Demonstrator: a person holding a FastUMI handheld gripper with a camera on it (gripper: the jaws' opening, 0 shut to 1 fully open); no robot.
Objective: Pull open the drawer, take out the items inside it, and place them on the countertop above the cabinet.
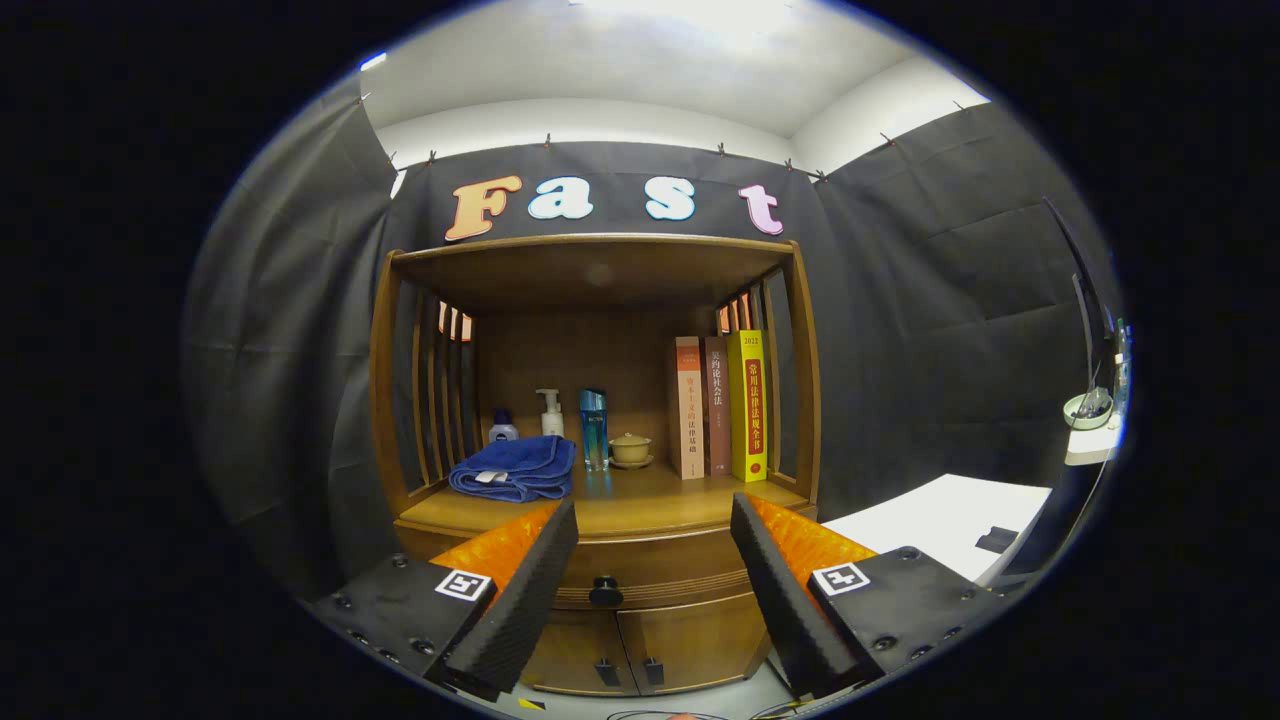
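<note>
Two fingers of my tongs [652,560] stand wide apart and hold nothing, so they frame the drawer knob [605,591] at twelve o'clock just ahead. I judge that lines me up for the pull; the drawer [650,572] looks shut. Going left to right on the desk [640,510] above it: a folded blue towel [514,467] at eleven o'clock, with a small bottle, pump bottle [550,412], a blue bottle [594,428] and a lidded cup [630,448] behind, then three upright books [722,405] at one o'clock against the slats.
</note>
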